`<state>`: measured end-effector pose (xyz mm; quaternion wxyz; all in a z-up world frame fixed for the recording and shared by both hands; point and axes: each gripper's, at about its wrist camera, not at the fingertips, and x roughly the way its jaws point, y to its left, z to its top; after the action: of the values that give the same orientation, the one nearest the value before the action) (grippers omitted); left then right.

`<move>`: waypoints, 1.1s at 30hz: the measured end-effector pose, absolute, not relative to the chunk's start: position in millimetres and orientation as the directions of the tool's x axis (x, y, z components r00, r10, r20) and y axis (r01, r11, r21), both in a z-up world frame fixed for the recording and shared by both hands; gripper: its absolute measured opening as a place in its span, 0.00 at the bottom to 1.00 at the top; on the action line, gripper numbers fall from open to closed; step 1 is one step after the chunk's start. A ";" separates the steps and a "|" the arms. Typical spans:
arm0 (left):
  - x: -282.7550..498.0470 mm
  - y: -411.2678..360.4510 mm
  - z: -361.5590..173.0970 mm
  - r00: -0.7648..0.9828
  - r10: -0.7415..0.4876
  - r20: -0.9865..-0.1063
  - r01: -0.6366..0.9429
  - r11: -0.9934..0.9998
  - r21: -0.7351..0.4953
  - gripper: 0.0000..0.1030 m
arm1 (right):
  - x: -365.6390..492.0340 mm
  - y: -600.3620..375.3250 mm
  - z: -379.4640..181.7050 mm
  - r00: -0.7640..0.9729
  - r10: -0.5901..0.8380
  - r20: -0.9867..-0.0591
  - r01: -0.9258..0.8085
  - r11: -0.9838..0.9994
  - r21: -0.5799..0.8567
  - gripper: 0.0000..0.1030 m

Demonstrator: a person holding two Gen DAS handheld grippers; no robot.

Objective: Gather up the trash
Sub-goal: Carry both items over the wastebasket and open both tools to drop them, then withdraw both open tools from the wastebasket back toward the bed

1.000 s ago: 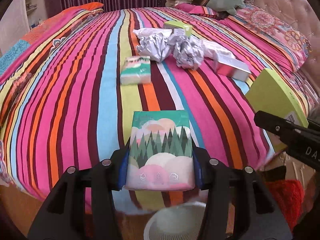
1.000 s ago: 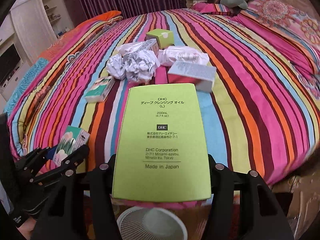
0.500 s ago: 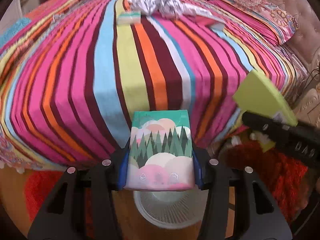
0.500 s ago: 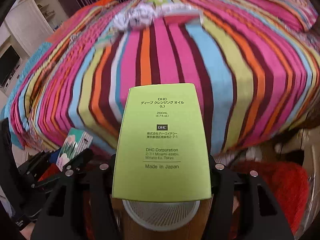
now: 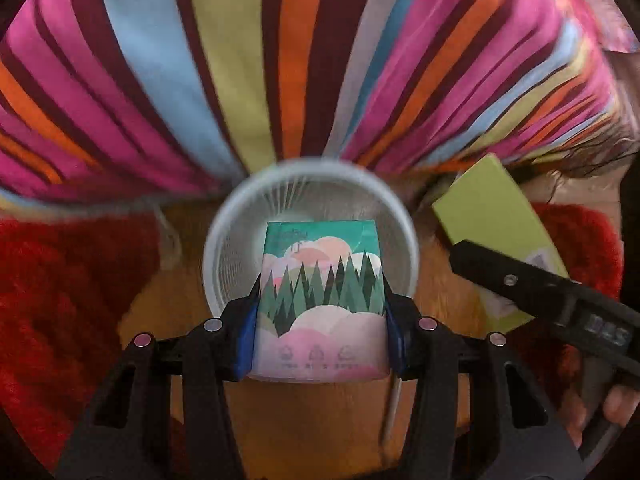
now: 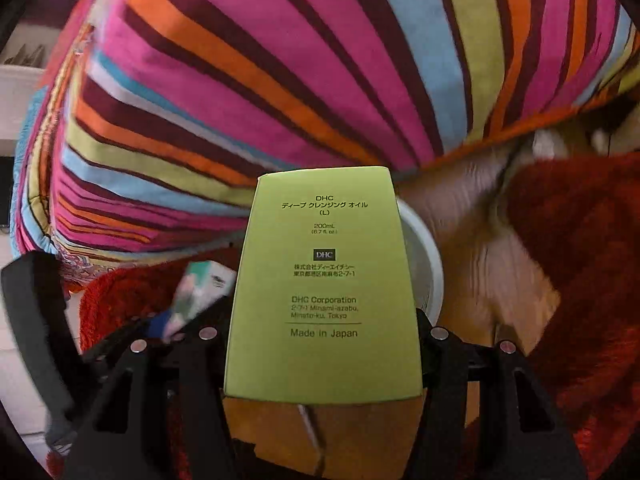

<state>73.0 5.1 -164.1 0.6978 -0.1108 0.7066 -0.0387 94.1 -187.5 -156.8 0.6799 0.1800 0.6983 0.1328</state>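
Note:
My left gripper [image 5: 320,320] is shut on a small tissue pack [image 5: 320,292] printed with green trees and pink clouds. It hangs directly over the mouth of a white ribbed bin [image 5: 236,248] on the floor beside the bed. My right gripper [image 6: 324,344] is shut on a tall lime-green DHC box [image 6: 324,280], which hides most of the white bin [image 6: 428,268] behind it. In the left wrist view the green box [image 5: 496,224] and the right gripper's black finger [image 5: 520,280] sit at the right. The tissue pack [image 6: 200,292] shows at the left in the right wrist view.
The striped bedspread [image 5: 240,60] hangs over the bed's edge just beyond the bin. A shaggy red rug [image 5: 52,300] lies on the wooden floor [image 5: 320,432] on both sides. A person's fingers [image 5: 616,404] show at the right edge.
Both grippers have dropped and tipped downward off the bed, each keeping its item. The bed top with the remaining trash has left view, and the white bin now lies under the tissue pack.

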 end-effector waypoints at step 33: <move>79.1 17.7 -266.6 -0.271 -0.228 -0.935 -0.270 0.951 -0.153 0.87 | 103.4 -175.5 -266.3 -0.258 0.372 -0.892 0.214 0.922 0.322 0.85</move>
<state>79.1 17.7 -266.6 0.5831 -0.1560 0.7971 0.0181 103.4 -175.5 -266.3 0.5804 0.1855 0.7901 0.0678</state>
